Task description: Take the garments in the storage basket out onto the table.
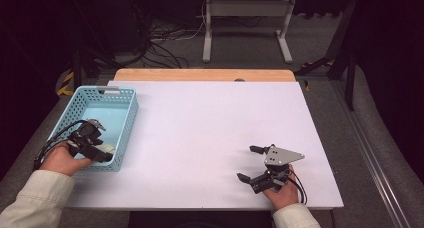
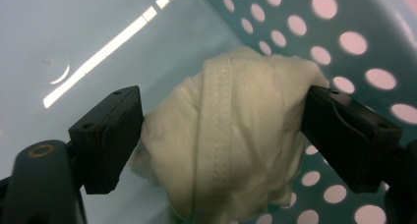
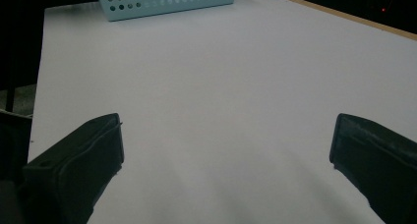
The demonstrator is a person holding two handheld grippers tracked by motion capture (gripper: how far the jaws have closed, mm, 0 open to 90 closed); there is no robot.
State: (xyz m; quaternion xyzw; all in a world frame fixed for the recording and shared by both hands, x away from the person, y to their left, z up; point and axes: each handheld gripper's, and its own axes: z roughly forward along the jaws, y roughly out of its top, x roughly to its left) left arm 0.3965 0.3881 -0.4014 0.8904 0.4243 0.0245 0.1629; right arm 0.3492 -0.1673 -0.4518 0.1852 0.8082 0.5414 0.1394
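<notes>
Inside the blue basket, left gripper pinches the cream cloth; squeeze firmly, then lift straight up clear of the rim.

Soft cream cloth, stitched seam, slightly fuzzy. Glossy light-blue plastic basket, perforated walls, smooth floor with glare. Matt black plastic jaws. Matt white desk top, smooth; bare wood at far edge. Grey metal plate, dull sheen.
</notes>
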